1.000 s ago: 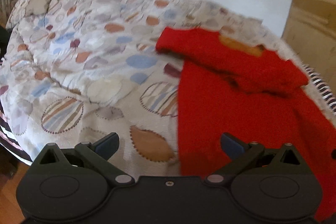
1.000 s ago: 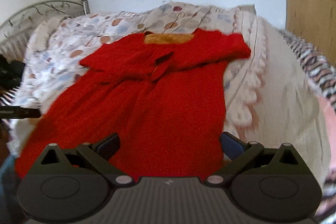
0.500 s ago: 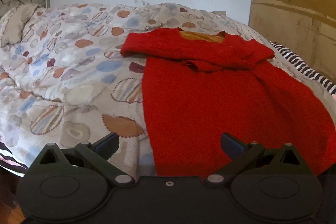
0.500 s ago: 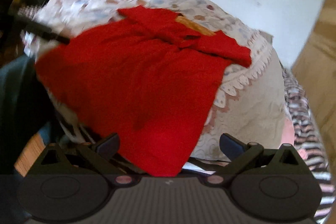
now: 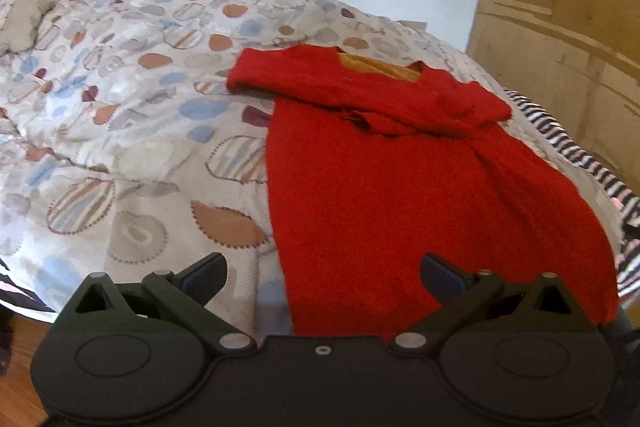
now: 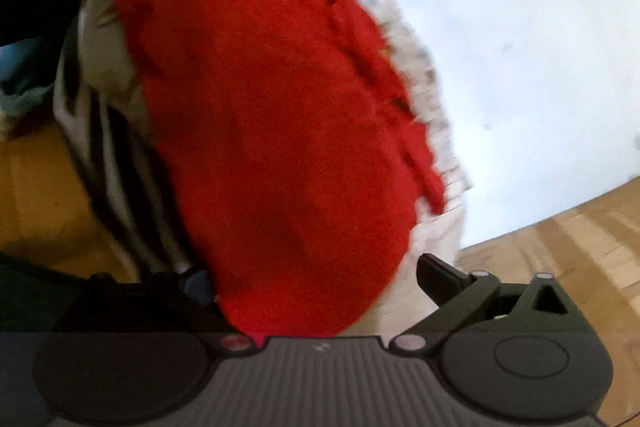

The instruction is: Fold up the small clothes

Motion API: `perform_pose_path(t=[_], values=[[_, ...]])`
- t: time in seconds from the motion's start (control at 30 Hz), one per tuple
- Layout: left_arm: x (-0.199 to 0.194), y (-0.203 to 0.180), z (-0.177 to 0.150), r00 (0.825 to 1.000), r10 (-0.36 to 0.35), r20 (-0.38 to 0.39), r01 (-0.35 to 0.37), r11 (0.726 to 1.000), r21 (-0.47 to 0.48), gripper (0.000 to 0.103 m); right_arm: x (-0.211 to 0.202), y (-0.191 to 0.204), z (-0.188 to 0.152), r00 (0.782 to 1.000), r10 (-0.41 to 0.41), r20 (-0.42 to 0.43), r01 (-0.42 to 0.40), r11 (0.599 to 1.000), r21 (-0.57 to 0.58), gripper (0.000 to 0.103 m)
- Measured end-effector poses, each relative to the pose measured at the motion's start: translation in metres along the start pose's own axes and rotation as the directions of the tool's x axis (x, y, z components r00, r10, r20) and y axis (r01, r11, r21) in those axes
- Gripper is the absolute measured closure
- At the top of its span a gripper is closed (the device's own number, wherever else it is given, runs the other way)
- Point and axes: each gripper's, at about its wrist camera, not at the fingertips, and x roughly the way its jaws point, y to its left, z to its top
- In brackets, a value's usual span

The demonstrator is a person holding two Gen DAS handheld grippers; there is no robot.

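One red dress (image 5: 400, 195) on bed, hem between right hand-held gripper (image 6: 316, 283) jaws

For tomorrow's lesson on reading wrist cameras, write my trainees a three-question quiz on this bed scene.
1. True or false: the red garment lies on the patterned quilt with its sleeves folded across the chest.
2. What colour shows inside the neckline?
3. The left gripper is: A) shut on the hem, B) open near the hem, C) holding a pillow.

Key: 1 true. 2 orange-yellow. 3 B.
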Motion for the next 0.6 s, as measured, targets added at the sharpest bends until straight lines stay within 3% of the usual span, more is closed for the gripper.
perform_pose_path(t=[0.07, 0.13, 0.2, 0.33, 0.43, 0.6], values=[[-0.003, -0.002, -0.002, 1.0, -0.016, 0.005, 0.016, 1.0, 0.006, 0.001, -0.01, -0.005, -0.001, 0.999, 0.015, 0.046, -0.016, 1.0, 0.015, 0.028], [-0.005, -0.005, -0.003, 0.999, -0.035, 0.013, 0.035, 0.999, 0.02, 0.001, -0.02, -0.01, -0.002, 0.996, 0.031, 0.082, -0.033, 0.999, 0.028, 0.065], [-0.008, -0.01, -0.004, 0.998, -0.062, 0.02, 0.061, 0.997, 0.045, 0.001, -0.03, -0.019, 0.0, 0.993, 0.067, 0.1, -0.074, 0.995, 0.069, 0.081], [-0.016, -0.021, -0.004, 0.99, -0.136, 0.042, 0.129, 0.982, 0.139, 0.001, -0.04, -0.059, 0.012, 0.98, 0.156, 0.126, -0.185, 0.944, 0.275, 0.086], [-0.028, -0.031, -0.006, 0.977, -0.197, 0.084, 0.174, 0.958, 0.227, 0.001, -0.031, -0.1, 0.018, 0.96, 0.228, 0.16, -0.276, 0.856, 0.437, 0.088], [-0.043, -0.055, -0.012, 0.96, -0.244, 0.139, 0.182, 0.918, 0.352, 0.001, -0.005, -0.15, 0.025, 0.913, 0.345, 0.218, -0.406, 0.716, 0.568, 0.088]])
